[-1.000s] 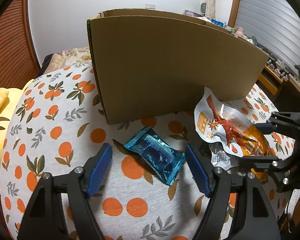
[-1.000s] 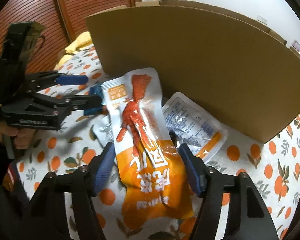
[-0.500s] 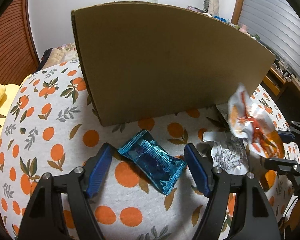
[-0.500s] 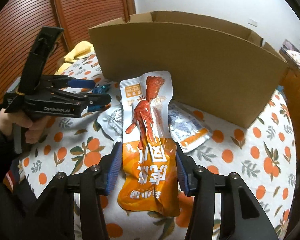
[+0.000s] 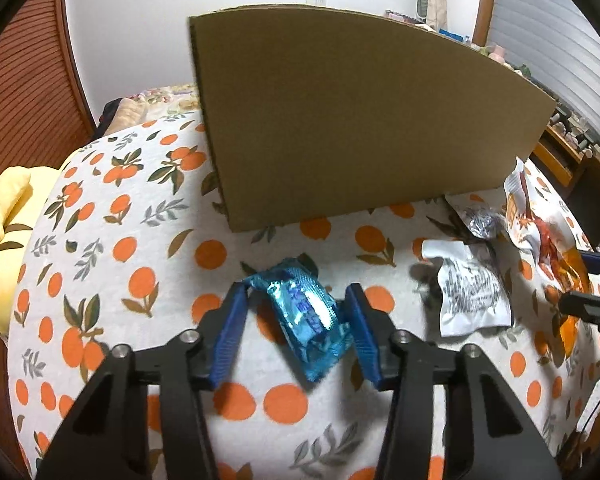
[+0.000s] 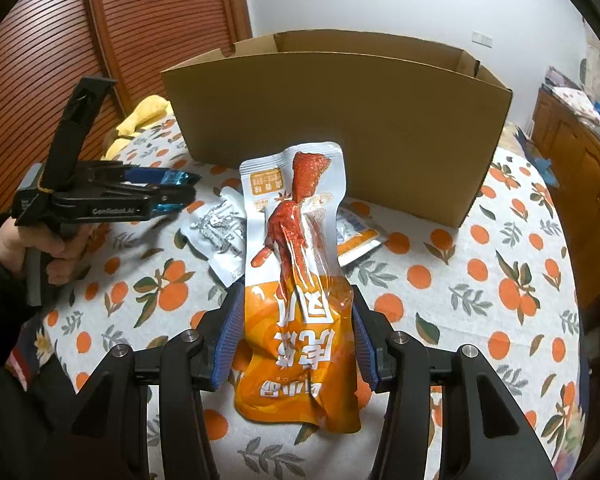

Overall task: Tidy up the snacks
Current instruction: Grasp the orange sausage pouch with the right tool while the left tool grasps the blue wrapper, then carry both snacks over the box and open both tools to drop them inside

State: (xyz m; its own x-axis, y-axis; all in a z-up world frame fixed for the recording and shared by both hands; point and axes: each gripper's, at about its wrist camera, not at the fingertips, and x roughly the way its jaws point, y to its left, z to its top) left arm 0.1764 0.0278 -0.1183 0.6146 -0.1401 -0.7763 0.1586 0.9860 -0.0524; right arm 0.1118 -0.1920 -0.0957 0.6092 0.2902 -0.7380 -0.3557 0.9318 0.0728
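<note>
A blue foil snack packet [image 5: 306, 316] is crumpled between the blue pads of my left gripper [image 5: 296, 296], whose jaws are closing and pinch it. In the right wrist view that left gripper [image 6: 180, 192] hovers just above the cloth with the blue packet [image 6: 174, 178] at its tips. My right gripper [image 6: 295, 300] is shut on an orange and white chicken-foot pouch [image 6: 296, 240], held upright above the table. An open-topped cardboard box [image 6: 340, 100] stands behind both grippers.
A white printed packet [image 5: 472, 292] and a silvery one [image 5: 480, 220] lie on the orange-print tablecloth [image 5: 120, 220] between the grippers. Another packet with an orange edge [image 6: 356, 236] lies by the box. A yellow cushion [image 5: 8, 208] sits left, a wooden cabinet [image 6: 572, 168] right.
My left jaws have closed in from wide apart onto the blue packet, which has buckled. The right gripper has lifted the orange pouch off the table and drawn back from the box.
</note>
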